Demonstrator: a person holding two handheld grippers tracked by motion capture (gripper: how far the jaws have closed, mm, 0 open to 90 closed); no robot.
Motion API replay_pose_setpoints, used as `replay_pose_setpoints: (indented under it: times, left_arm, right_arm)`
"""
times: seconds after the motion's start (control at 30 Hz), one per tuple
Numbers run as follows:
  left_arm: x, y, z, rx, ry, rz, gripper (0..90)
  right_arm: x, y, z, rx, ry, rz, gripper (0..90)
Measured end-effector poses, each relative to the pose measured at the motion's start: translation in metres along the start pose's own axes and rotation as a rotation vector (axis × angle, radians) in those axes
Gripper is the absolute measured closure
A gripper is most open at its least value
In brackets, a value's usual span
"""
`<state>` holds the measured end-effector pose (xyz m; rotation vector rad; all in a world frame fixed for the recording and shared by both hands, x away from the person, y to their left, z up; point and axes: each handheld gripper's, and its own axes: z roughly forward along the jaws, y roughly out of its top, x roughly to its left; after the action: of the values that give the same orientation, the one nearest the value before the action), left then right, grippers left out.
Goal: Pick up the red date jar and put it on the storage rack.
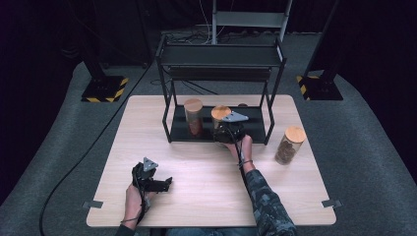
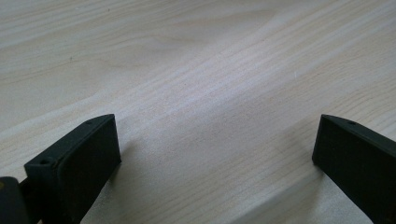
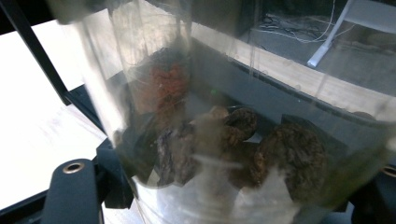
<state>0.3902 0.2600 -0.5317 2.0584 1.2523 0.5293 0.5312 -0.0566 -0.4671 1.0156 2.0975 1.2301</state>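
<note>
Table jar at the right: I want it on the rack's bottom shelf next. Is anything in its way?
Yes. The rack's front right post stands between the jar and shelf, and the right gripper sits at the shelf front, around the middle jar.

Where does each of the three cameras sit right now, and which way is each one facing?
High view: above the person's side, looking forward and down on the table and black shelf rack; both forearms and grippers show.
Left gripper view: rides the left gripper, facing bare tabletop between its spread jaws.
Right gripper view: rides the right gripper, pressed up to a glass jar between its jaws.
Shared: that jar sits on the rack's lower shelf in the high view too.
</note>
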Motion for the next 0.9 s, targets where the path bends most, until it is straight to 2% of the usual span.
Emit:
replay_pose_setpoints:
  times: [0.9]
  left_arm:
    - [0.000, 0.000, 0.000, 0.000, 0.000, 0.001, 0.0]
  right_arm:
    - [-0.017, 0.004, 0.017, 0.016, -0.035, 0.033, 24.9]
